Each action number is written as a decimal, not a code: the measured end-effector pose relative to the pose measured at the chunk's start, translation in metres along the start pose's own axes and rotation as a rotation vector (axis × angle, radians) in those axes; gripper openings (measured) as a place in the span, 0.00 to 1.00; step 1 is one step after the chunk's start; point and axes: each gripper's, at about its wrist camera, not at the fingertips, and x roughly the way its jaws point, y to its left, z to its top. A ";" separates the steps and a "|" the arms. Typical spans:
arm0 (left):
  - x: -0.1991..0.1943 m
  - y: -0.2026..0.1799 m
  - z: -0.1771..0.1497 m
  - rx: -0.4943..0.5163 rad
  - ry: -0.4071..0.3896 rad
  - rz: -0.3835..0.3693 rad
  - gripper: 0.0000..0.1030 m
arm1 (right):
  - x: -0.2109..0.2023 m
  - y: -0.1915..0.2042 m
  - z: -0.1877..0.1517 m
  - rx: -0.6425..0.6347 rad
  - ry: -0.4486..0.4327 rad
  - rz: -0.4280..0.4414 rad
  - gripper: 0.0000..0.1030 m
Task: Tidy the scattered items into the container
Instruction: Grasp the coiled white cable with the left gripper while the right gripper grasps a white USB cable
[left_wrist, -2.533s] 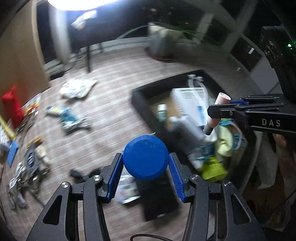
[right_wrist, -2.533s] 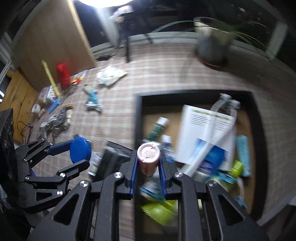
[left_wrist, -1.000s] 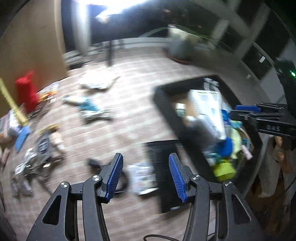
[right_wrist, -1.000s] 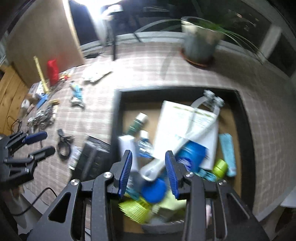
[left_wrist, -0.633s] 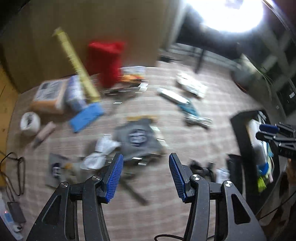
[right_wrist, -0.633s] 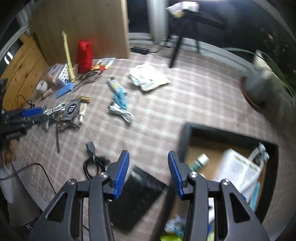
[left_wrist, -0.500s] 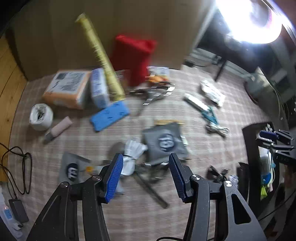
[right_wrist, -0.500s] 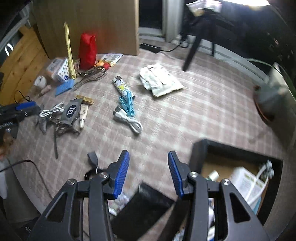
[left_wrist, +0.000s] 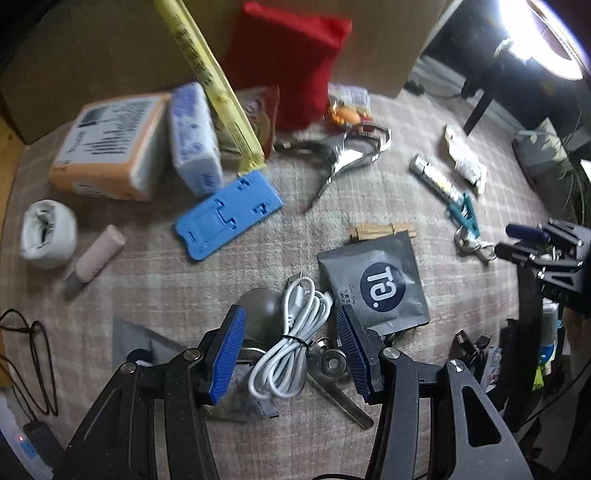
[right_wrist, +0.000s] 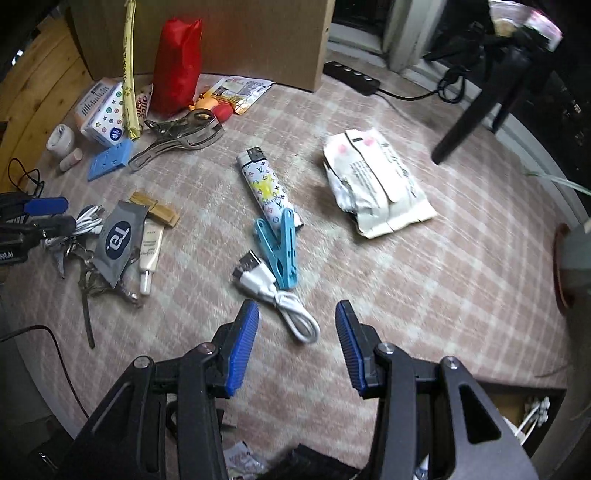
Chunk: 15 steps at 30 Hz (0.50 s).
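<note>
My left gripper (left_wrist: 290, 345) is open, its blue pads either side of a coiled white cable (left_wrist: 291, 350) lying on a pile of keys. A grey sachet (left_wrist: 375, 280) lies just right of it. My right gripper (right_wrist: 293, 349) is open and empty, just above a short white USB cable (right_wrist: 277, 295) beside a light-blue clothes peg (right_wrist: 279, 247) and a patterned lighter (right_wrist: 267, 188). The black container's corner (right_wrist: 517, 398) shows at the lower right of the right wrist view. The left gripper (right_wrist: 33, 216) also shows at that view's left edge.
On the checked rug lie a blue phone stand (left_wrist: 229, 214), metal tongs (left_wrist: 343, 155), a red pouch (left_wrist: 288, 59), an orange box (left_wrist: 107, 140), a tape roll (left_wrist: 48, 232), a pink tube (left_wrist: 98, 256), wooden pegs (left_wrist: 384, 232) and a white wipes pack (right_wrist: 373, 184). A cardboard box (right_wrist: 258, 33) stands behind.
Both grippers dropped their items in the container and swung left. The left has lowered over the white cable coil; the right has lowered over the short USB cable.
</note>
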 end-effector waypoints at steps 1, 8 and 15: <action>0.002 -0.002 0.000 0.008 0.008 0.003 0.48 | 0.002 0.000 0.002 -0.003 0.003 0.005 0.42; 0.016 -0.013 0.000 0.049 0.031 0.045 0.43 | 0.018 0.001 0.008 0.003 0.032 0.041 0.42; 0.015 -0.014 0.000 0.024 0.003 0.023 0.25 | 0.028 0.002 0.008 0.015 0.058 0.060 0.41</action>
